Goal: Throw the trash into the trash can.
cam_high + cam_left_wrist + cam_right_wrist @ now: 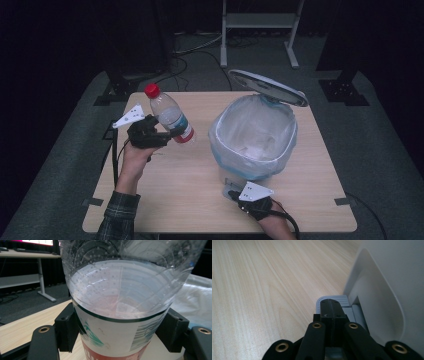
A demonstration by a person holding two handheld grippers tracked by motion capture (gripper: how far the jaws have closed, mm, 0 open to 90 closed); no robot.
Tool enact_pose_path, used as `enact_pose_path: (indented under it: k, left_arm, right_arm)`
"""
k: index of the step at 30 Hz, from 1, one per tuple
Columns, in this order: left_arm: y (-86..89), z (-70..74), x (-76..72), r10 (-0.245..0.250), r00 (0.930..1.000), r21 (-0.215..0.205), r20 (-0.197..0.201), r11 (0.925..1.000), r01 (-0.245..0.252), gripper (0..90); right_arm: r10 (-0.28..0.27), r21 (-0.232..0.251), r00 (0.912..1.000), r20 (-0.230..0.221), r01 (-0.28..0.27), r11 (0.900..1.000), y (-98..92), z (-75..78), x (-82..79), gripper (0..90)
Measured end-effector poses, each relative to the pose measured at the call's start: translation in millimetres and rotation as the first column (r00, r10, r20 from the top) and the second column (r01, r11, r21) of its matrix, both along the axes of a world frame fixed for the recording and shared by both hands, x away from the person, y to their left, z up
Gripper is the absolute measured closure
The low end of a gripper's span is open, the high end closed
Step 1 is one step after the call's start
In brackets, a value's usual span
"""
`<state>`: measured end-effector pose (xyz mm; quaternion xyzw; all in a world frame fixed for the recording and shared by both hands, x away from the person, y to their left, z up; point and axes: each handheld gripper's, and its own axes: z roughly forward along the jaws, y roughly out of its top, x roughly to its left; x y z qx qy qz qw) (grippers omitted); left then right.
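A clear plastic bottle with a red cap and a red and white label hangs tilted above the table's left half. My left gripper is shut on its lower body. In the left gripper view the two jaws press the labelled part of the bottle from both sides. A white pedal bin with a clear liner stands at the right, its lid raised. My right gripper is shut, and its joined tips rest on the bin's grey pedal.
The bin's white wall rises close to the right of the right gripper. The wooden table has bare wood between the two hands. A metal stand and cables lie on the dark floor behind.
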<state>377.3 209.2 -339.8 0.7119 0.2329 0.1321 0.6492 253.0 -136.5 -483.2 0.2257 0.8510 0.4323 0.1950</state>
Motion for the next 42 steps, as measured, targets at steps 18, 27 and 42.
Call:
enact_pose_path:
  k: [18,27,42]
  left_arm:
    - [-5.9,24.1,-16.2,-0.034,0.9989,-0.060,0.032,0.9975,0.036,28.3]
    - [-7.6,38.6,-19.5,-0.056,0.9968,-0.081,0.058,0.9949,0.060,28.4]
    - [-9.7,64.8,-21.6,-0.096,0.9914,-0.140,0.088,0.9842,0.108,28.5]
  right_arm:
    - [0.000,-0.007,1.0000,0.001,0.000,1.000,-0.3,0.2,0.1,90.0]
    - [-0.002,-0.004,1.0000,-0.002,0.002,1.000,-0.1,0.2,-0.1,90.0]
    - [-0.001,-0.006,1.0000,-0.001,0.001,1.000,-0.2,0.1,0.0,90.0]
